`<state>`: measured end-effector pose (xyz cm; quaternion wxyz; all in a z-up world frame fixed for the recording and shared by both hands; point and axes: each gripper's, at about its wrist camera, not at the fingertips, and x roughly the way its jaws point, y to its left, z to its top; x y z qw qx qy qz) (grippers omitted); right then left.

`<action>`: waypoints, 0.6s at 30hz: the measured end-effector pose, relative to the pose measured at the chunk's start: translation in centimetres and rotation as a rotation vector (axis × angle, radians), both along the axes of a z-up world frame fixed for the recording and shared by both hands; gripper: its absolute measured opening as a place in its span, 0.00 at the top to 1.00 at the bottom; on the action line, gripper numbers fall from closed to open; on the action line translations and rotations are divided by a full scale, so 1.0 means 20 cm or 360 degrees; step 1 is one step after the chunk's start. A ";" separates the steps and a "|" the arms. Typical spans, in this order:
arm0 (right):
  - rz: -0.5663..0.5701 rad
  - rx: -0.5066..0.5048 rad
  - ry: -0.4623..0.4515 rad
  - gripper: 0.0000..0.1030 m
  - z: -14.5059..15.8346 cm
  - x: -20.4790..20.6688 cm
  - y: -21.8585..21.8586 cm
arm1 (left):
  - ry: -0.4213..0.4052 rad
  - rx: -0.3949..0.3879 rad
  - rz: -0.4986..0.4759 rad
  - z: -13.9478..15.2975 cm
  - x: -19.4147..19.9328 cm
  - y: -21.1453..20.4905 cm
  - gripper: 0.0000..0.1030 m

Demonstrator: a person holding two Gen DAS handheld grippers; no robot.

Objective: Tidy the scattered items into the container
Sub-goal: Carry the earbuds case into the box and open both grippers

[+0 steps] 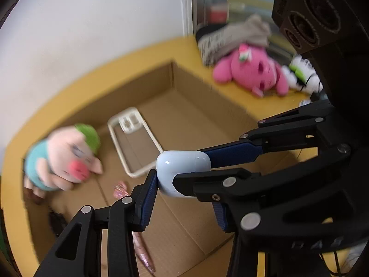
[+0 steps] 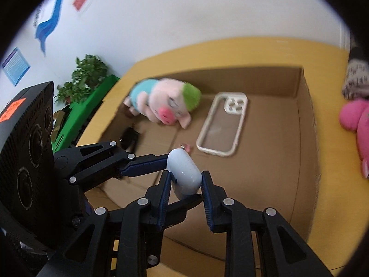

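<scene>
A pale blue earbud case (image 1: pixel 182 170) (image 2: pixel 184 173) hangs above the open cardboard box (image 1: pixel 196 85) (image 2: pixel 309 127), and both grippers hold it. My left gripper (image 1: pixel 182 184) comes up from below in the left wrist view, shut on the case, one pad against its left end. My right gripper (image 2: pixel 185 181) clamps the case's sides between its blue pads. It enters the left wrist view from the right (image 1: pixel 196 166). In the box lie a pig plush with a green cap (image 1: pixel 66 159) (image 2: pixel 166 106), a clear phone case (image 1: pixel 136 143) (image 2: pixel 223 122), a small pink item (image 1: pixel 121 188) and a black object (image 2: pixel 130 138).
The box sits on a yellow tabletop (image 1: pixel 57 97) (image 2: pixel 253 46) against a white wall. A pink plush (image 1: pixel 251 71) (image 2: pixel 359 124), a grey and patterned cloth (image 1: pixel 230 37) and a white-green item (image 1: pixel 302 73) lie beside the box. A potted plant (image 2: pixel 85 76) stands past the table's left end.
</scene>
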<state>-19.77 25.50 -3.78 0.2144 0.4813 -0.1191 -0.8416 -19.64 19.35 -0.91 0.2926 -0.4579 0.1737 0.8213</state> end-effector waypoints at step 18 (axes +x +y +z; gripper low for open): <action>-0.0303 0.0161 0.0117 0.26 -0.11 0.18 0.03 | 0.0001 0.0090 0.0282 0.00 0.18 -0.21 0.18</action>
